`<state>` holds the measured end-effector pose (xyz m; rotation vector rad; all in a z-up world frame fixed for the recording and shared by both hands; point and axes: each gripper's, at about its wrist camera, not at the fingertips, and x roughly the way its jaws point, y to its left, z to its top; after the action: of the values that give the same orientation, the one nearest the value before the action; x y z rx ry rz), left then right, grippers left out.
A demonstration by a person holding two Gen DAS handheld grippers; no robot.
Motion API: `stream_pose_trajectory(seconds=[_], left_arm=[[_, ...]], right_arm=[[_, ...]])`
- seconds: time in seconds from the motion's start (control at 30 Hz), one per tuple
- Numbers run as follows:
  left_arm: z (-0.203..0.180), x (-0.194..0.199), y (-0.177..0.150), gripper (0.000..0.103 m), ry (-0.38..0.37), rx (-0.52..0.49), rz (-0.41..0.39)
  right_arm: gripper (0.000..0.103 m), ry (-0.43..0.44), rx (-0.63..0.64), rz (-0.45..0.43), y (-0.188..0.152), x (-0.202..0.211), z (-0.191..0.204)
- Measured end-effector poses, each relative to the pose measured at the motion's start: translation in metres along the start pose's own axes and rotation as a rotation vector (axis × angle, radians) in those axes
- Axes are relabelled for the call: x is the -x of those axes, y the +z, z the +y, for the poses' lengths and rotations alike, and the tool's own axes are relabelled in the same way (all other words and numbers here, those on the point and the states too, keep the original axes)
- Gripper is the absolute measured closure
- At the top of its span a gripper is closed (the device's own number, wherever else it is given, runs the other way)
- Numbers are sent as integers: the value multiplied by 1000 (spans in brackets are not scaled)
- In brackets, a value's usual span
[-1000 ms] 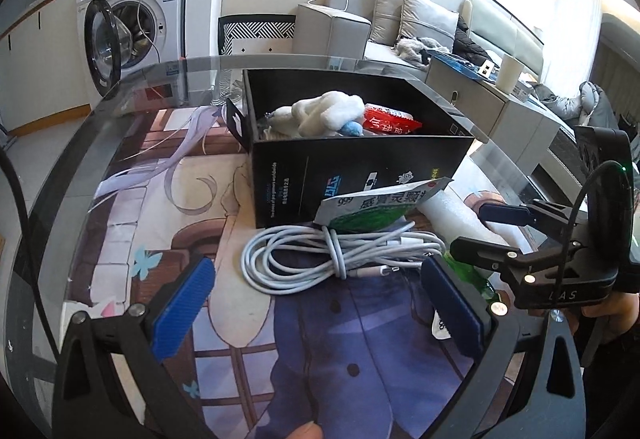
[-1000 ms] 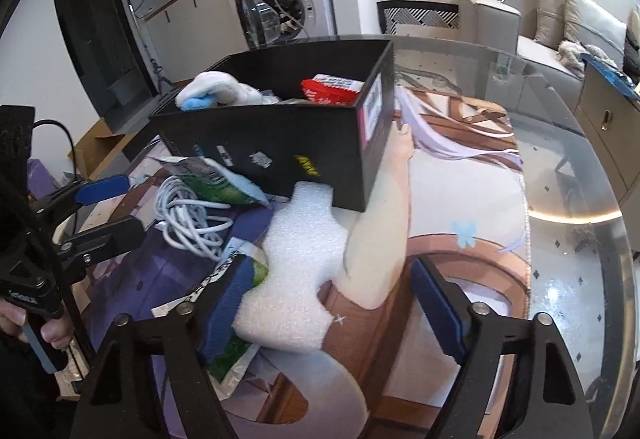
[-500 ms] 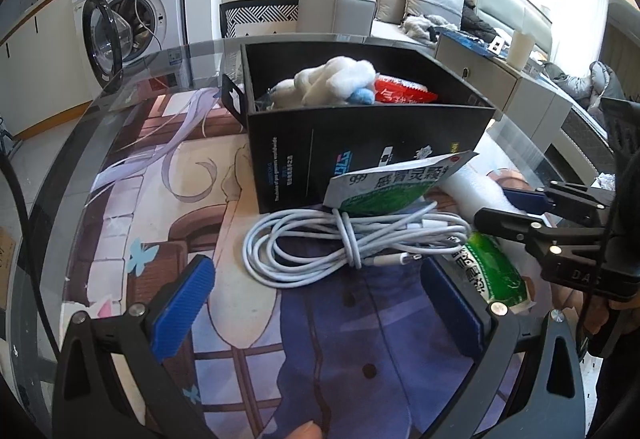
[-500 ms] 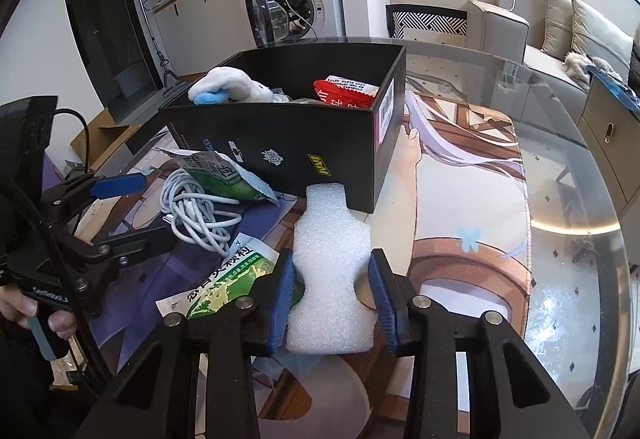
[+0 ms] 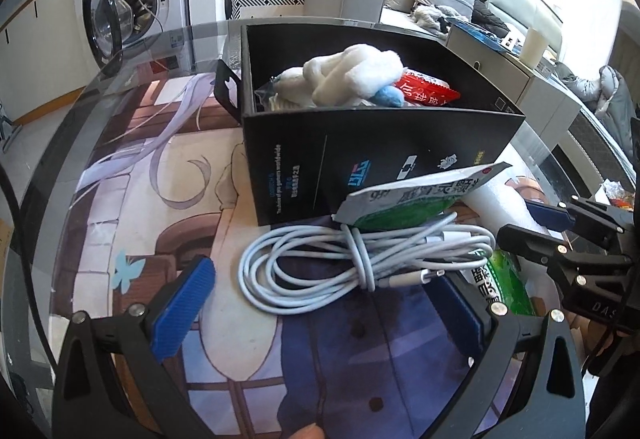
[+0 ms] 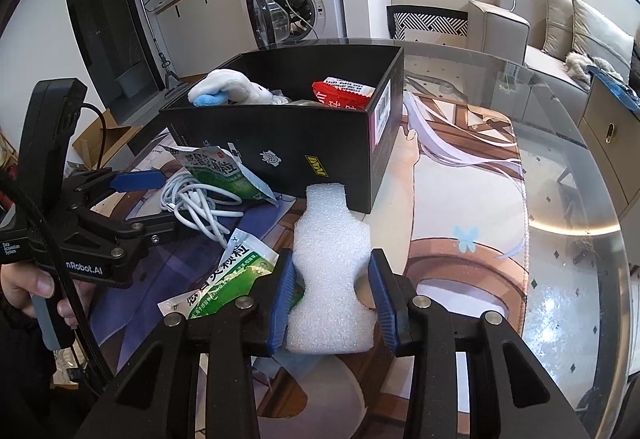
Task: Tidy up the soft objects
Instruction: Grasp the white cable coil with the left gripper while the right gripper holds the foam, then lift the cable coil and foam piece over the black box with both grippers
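The right gripper [image 6: 331,299] was closed on the white foam piece [image 6: 330,271], its blue pads [image 6: 282,295] pressing into the notched waist of the foam from both sides. The foam lay on the printed mat [image 6: 460,207], its narrow neck pointing toward 12 o'clock and reaching just short of the black box [image 6: 288,151]; whether the foam was lifted off the mat or resting on it was hard to tell from this angle.

The left gripper [image 5: 320,311] hung spread wide and empty above the mat, with the coiled white cable [image 5: 360,263] lying between and just ahead of its blue pads [image 5: 182,309]. A green-and-white packet [image 5: 408,199] leaned against the box front at about 1 o'clock from the cable, overlapping its far edge. A second green packet [image 6: 224,279] lay flat at 9 o'clock from the foam, touching the right gripper's left pad.

Inside the box sat a white plush toy [image 5: 348,79] (with a blue patch on it) and a red snack bag [image 5: 428,93] at 3 o'clock from the toy. The box stood on the mat, which covered a glass table [image 6: 580,279].
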<state>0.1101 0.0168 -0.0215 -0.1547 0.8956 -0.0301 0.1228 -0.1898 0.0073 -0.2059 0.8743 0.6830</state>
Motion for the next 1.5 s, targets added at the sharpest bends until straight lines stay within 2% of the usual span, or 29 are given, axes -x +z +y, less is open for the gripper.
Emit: stream_pose_trajectory(seconds=[0.1,0.17,0.2,0.63,0.9,1.5], left_arm=[[2,0,1,2,-11,16,-4],[1,0,1,8,-10,10,-13],[1,0,1,15,-9,2,-17],[0,16,-12,29,-42,-29,-50],[3,23,-15,32,-57,-22,-65],[19,58,-37,33,-76,29,-122]], right_arm=[[65,-2,-1,0,0,0,-1],[65,-2,-1,0,0,0,-1],[65,-3,-1,-1,1,-1,-1],[65,-6,11,-15,1,6,1],[65,-10,16,-26,4,9,2],[65,-12,38,-78,9,28,10]])
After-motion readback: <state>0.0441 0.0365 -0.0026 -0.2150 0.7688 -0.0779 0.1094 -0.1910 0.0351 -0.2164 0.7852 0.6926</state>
